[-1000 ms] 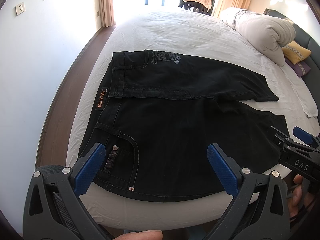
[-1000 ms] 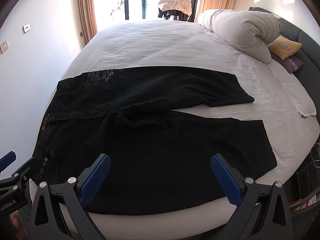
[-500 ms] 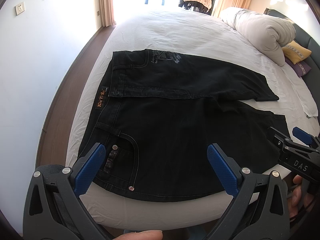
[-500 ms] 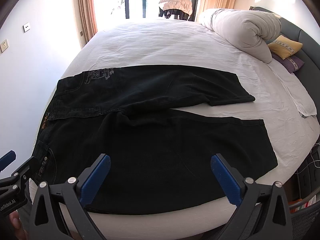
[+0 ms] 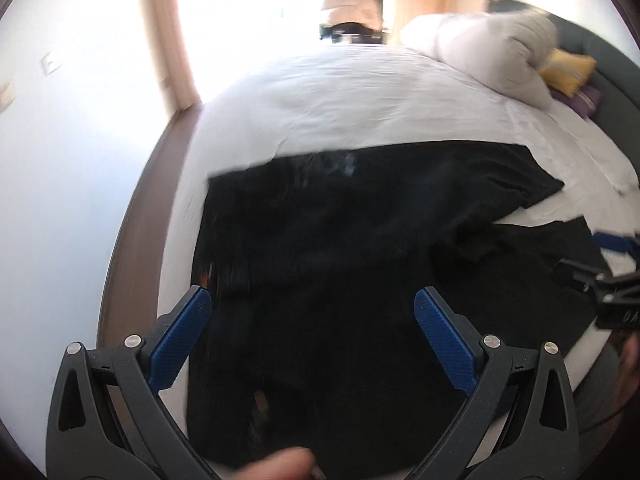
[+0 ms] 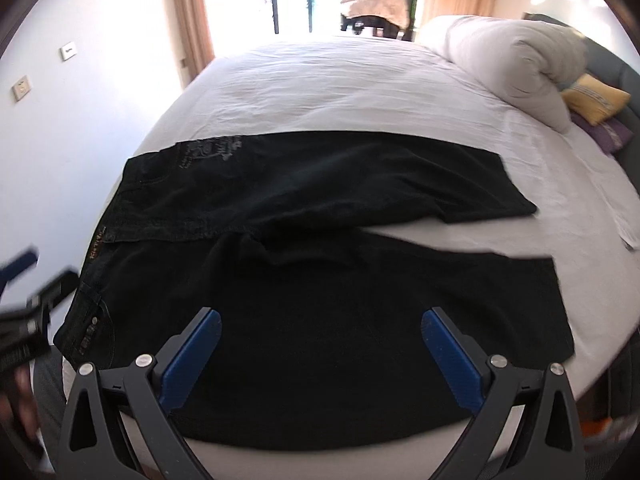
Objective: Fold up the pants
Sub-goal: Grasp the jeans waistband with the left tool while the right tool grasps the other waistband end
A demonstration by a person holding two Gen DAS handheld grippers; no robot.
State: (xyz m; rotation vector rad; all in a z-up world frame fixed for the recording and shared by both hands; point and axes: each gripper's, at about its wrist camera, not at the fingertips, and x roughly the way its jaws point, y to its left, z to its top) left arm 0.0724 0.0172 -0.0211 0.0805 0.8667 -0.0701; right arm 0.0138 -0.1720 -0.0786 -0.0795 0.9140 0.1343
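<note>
Black pants lay spread flat on a white bed, both tools hovering over the near edge.

The bed [image 6: 360, 80] carried the pants [image 6: 320, 280], waistband to the left and two legs running right, the far leg angled away from the near one. A rolled duvet [image 6: 512, 64] sat at the headboard end. The left tool [image 5: 308, 336] and right tool [image 6: 320, 344] were both spread wide, pinching nothing.

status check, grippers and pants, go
Left gripper open, empty. Right gripper open, empty. Black pants flat on bed, unfolded, legs apart. Nothing in the way.
</note>
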